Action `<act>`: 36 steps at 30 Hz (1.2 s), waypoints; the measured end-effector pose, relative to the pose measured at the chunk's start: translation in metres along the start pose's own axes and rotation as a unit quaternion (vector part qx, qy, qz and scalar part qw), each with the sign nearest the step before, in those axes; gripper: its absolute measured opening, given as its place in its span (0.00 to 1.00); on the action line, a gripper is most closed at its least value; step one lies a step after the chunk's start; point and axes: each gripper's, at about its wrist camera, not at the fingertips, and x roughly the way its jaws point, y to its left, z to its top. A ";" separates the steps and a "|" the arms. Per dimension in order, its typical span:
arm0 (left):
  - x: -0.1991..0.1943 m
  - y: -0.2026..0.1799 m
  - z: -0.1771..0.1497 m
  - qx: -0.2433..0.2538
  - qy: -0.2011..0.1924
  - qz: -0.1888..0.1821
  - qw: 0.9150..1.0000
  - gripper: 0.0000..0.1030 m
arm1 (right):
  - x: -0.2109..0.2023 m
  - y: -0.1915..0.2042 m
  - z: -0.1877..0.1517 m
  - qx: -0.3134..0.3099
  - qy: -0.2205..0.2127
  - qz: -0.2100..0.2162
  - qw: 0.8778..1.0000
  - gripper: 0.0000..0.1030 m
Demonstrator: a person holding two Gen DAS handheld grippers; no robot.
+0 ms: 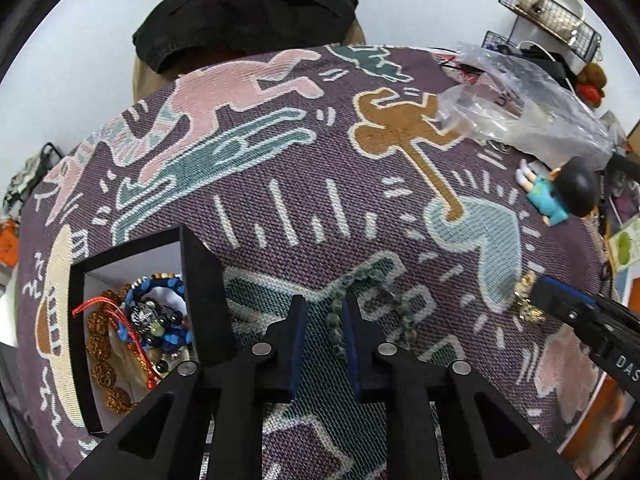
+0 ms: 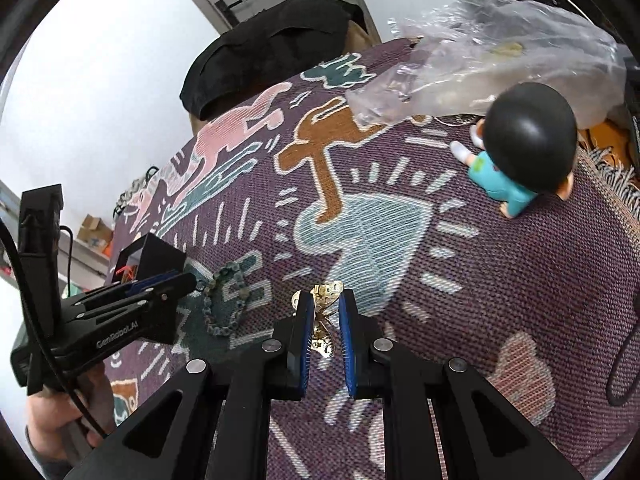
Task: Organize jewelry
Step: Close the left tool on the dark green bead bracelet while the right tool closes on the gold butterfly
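Note:
A green bead bracelet [image 1: 394,300] lies on the patterned cloth [image 1: 280,168]. One strand of it runs between the blue pads of my left gripper [image 1: 325,306], which stand a little apart and do not pinch it. At the left an open black box [image 1: 200,280] holds several bracelets. My right gripper [image 2: 325,300] is shut on a gold jewelry piece [image 2: 326,320] just over the cloth [image 2: 480,280]. The right wrist view also shows the left gripper [image 2: 188,280] at the bead bracelet [image 2: 224,308], with the black box [image 2: 154,252] behind it.
A big-headed figurine [image 1: 560,192] [image 2: 516,152] lies at the right. A crumpled clear plastic bag [image 1: 520,112] [image 2: 500,60] sits behind it. A chair draped in black cloth [image 1: 244,12] stands past the far edge. A hand [image 2: 52,420] holds the left gripper.

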 end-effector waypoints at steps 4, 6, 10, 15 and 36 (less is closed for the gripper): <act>0.006 0.000 0.001 0.001 0.008 0.019 1.000 0.19 | 0.001 -0.008 -0.001 0.007 0.000 0.004 1.000 0.14; 0.011 0.000 0.002 0.002 0.013 0.028 1.000 0.19 | 0.000 -0.010 -0.002 0.009 -0.002 0.006 1.000 0.14; 0.015 -0.002 0.003 0.009 0.015 0.046 0.999 0.18 | -0.001 -0.014 -0.003 0.013 -0.003 0.009 1.000 0.14; 0.019 -0.008 0.003 0.026 0.026 0.066 0.997 0.18 | -0.001 -0.012 -0.003 0.013 -0.003 0.011 1.000 0.14; 0.015 -0.021 0.007 0.070 0.039 0.049 0.996 0.04 | -0.001 -0.013 -0.005 0.020 0.004 -0.014 1.000 0.14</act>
